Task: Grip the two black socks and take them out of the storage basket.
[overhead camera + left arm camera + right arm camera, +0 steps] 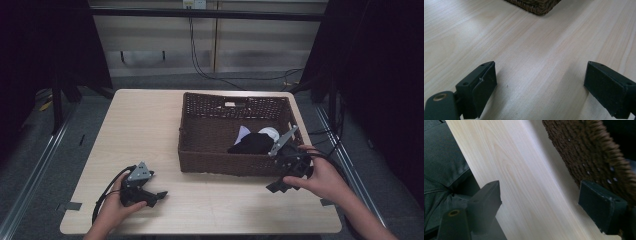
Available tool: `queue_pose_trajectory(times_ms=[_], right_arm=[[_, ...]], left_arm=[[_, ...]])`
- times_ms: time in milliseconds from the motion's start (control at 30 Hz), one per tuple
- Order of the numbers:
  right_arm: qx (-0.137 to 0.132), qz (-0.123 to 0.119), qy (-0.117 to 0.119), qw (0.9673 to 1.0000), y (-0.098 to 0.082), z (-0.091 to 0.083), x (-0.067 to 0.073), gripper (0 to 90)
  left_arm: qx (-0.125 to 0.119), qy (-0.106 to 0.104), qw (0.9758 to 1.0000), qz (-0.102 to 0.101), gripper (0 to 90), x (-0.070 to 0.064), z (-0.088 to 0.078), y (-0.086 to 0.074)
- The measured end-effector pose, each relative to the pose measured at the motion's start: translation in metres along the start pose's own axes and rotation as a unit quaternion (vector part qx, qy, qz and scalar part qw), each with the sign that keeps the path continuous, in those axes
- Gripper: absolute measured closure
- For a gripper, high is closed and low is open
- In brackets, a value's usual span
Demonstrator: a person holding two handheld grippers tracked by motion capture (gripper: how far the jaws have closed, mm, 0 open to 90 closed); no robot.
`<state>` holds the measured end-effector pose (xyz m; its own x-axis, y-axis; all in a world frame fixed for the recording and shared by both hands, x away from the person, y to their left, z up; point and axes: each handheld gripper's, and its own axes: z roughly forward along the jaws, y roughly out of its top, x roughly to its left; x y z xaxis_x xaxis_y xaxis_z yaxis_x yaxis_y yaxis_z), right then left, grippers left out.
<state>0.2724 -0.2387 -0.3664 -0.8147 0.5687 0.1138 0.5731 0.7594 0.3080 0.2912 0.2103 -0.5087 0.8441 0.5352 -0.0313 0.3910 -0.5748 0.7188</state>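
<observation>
- The dark brown woven wicker basket (235, 131) sits right of centre in the high view, holding a black cloth bundle (252, 144) with pale pieces beside it; I can't identify those.
- My right gripper (285, 179), jaws apart and empty, hovers at the basket's lower-right corner, probably staged for reaching in.
- My left gripper (150, 196), jaws spread and empty, waits lower left over the pale wooden table (145, 130).

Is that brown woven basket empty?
No, the high view shows a black cloth and something white lying inside the brown woven basket.
</observation>
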Motion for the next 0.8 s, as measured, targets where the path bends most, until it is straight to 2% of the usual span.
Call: queue_pose_trajectory(times_ms=[133,333,433,500,700,800], right_arm=[[0.006,0.000,-0.004,1.0000,0.006,-0.011,-0.004,18.3],[-0.008,0.004,-0.001,1.0000,0.017,-0.023,-0.010,17.7],[-0.016,0.007,-0.009,0.9998,0.024,-0.027,-0.015,17.9],[-0.019,0.014,-0.007,0.9997,0.029,-0.028,-0.018,18.1],[-0.018,0.027,-0.024,0.9992,0.044,-0.024,-0.036,18.4],[-0.020,0.045,-0.029,0.9983,0.051,-0.021,-0.046,19.1]], left_arm=[[0.001,0.000,1.0000,0.001,10.3,0.000,0.000,0.000],[-0.002,0.000,1.0000,-0.001,10.2,0.000,0.000,0.000],[-0.001,0.000,1.0000,0.000,10.1,0.000,0.000,0.000],[-0.001,0.001,1.0000,0.000,10.1,0.000,0.000,0.000],[-0.001,0.000,1.0000,0.000,10.1,0.000,0.000,0.000],[-0.001,0.000,1.0000,0.001,10.0,0.000,0.000,0.000]])
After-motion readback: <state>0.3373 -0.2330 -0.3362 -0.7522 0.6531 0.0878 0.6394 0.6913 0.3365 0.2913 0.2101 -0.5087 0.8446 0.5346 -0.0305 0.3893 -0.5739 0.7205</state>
